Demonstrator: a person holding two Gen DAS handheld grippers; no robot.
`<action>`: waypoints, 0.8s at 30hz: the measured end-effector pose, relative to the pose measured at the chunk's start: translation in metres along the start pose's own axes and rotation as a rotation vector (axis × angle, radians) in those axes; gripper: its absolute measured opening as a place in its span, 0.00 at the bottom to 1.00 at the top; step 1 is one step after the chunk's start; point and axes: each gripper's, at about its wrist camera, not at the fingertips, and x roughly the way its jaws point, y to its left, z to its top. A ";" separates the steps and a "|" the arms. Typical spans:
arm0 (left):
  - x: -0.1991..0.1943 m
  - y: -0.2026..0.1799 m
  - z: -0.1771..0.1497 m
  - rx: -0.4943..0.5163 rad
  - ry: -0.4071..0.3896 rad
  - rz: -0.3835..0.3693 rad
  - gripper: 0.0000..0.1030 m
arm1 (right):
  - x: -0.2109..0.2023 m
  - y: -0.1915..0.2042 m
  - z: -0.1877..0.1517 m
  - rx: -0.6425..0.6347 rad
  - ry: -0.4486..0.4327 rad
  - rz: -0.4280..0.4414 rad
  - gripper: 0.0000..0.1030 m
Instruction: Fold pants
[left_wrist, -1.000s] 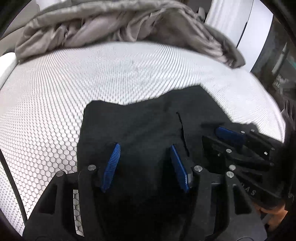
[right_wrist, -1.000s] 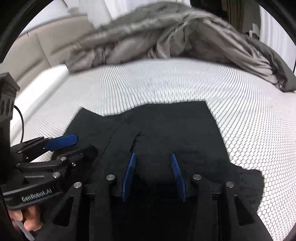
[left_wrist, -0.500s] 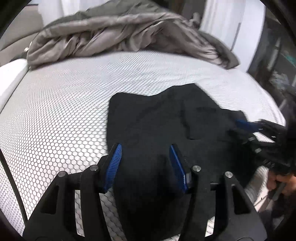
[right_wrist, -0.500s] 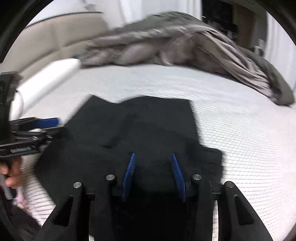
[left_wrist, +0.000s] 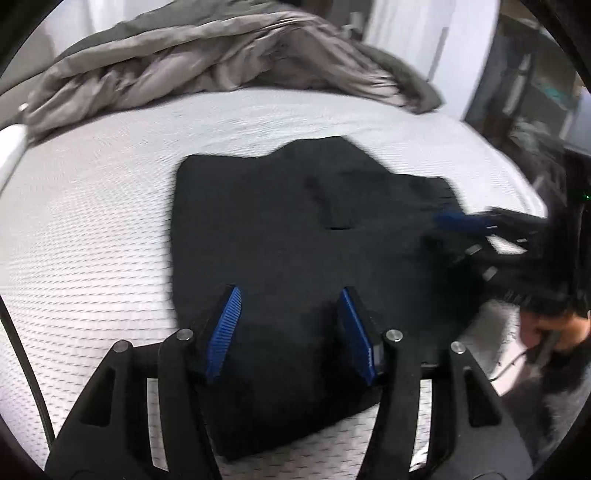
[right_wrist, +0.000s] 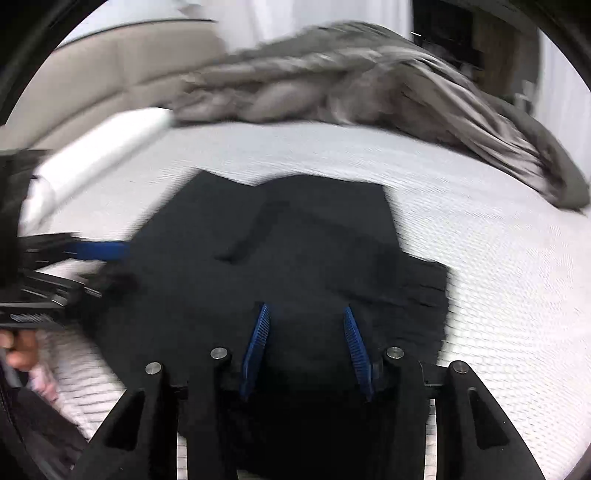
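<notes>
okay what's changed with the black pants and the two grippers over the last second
Both grippers, left gripper and right gripper, have drawn back from the black pants, so more of the white mattress shows around them, and they have spread further apart. Neither took hold of cloth. The jaws stay partly open, the pants stay flat, and the grey blanket is unmoved.

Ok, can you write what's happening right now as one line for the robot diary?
stage: fold pants | black pants: flat on white mattress | left gripper: open above pants | right gripper: open above pants | grey blanket: bunched behind

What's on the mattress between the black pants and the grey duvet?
Nothing: between the black pants and the grey duvet there is only bare white mattress. Both wrist views show that strip.
</notes>
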 end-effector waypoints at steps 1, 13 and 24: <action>0.006 -0.005 0.001 0.022 0.015 -0.002 0.51 | 0.007 0.009 0.001 -0.019 0.017 0.023 0.43; -0.033 0.035 -0.024 -0.019 0.011 0.017 0.52 | -0.040 -0.051 -0.029 0.056 -0.031 0.053 0.57; -0.003 0.088 -0.020 -0.343 0.047 -0.040 0.32 | 0.032 -0.151 -0.025 0.614 0.043 0.308 0.35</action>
